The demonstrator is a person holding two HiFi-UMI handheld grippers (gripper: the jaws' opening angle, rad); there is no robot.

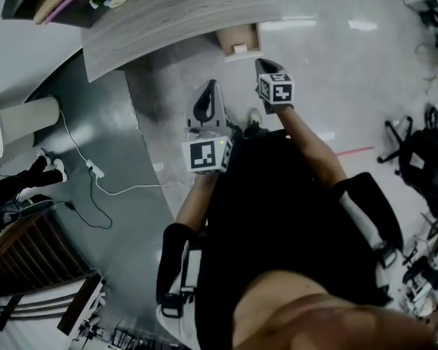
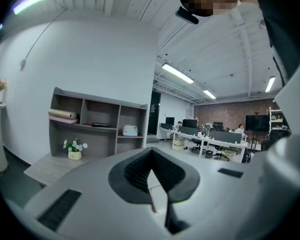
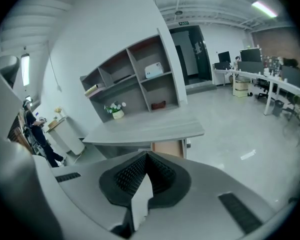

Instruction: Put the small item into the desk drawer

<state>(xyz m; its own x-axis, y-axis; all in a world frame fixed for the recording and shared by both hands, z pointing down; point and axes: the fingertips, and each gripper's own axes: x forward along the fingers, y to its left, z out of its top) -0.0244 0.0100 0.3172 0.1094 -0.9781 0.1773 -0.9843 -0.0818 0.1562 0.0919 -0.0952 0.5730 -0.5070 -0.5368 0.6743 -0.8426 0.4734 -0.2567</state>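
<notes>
No legible text, label or number anywhere

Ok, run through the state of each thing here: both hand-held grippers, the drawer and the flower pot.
Left hand-held gripper: shut, nothing between its jaws.
Right hand-held gripper: shut, empty.
Drawer: seems pulled out from under the desk; contents not visible.
Flower pot: upright on the desk.

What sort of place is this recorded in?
Most likely an open-plan office: rows of desks with monitors, a curved grey desk backed by a shelving unit, and a wheeled office chair.
</notes>
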